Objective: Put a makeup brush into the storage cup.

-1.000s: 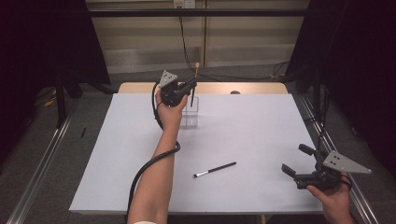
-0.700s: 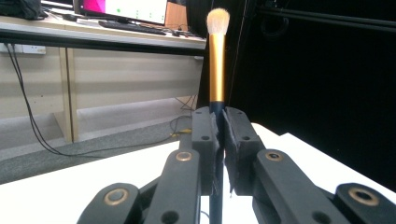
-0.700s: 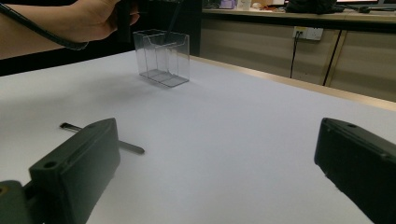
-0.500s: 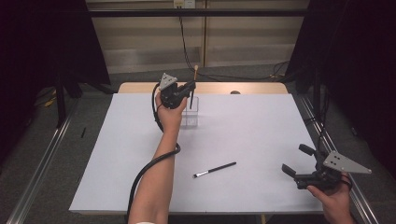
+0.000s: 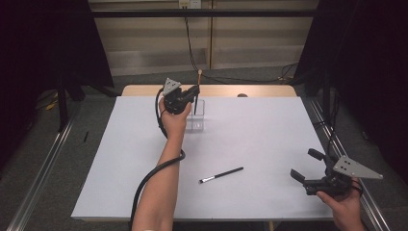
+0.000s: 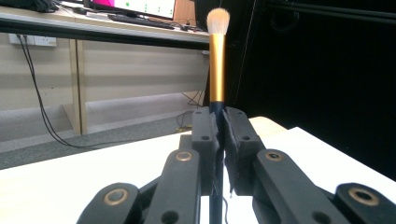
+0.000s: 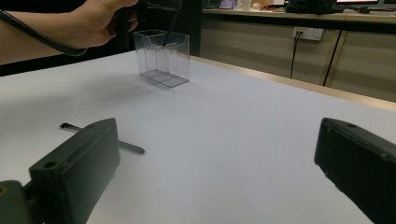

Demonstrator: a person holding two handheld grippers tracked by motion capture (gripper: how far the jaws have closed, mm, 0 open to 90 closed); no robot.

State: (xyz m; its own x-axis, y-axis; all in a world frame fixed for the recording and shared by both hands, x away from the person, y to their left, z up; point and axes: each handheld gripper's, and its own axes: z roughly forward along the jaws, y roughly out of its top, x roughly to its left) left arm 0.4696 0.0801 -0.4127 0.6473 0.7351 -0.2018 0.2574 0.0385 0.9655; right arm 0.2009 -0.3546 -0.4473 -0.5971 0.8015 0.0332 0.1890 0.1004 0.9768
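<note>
The lower handle of the gold-handled brush (image 6: 216, 60) is hidden behind the left tool (image 6: 217, 140), whose jaws are clamped on it; the brush stands upright over the clear acrylic holder (image 5: 198, 114) at the far side of the worktop (image 5: 269, 130) (whether its tip touches the holder's floor cannot be made out). Two brushes in all: the second, a thin black brush (image 5: 222, 174), lies flat near the front edge. The right tool (image 5: 304, 167) hangs with jaws spread wide and empty, well apart from both; its jaw tips are cut off in its own view.
</note>
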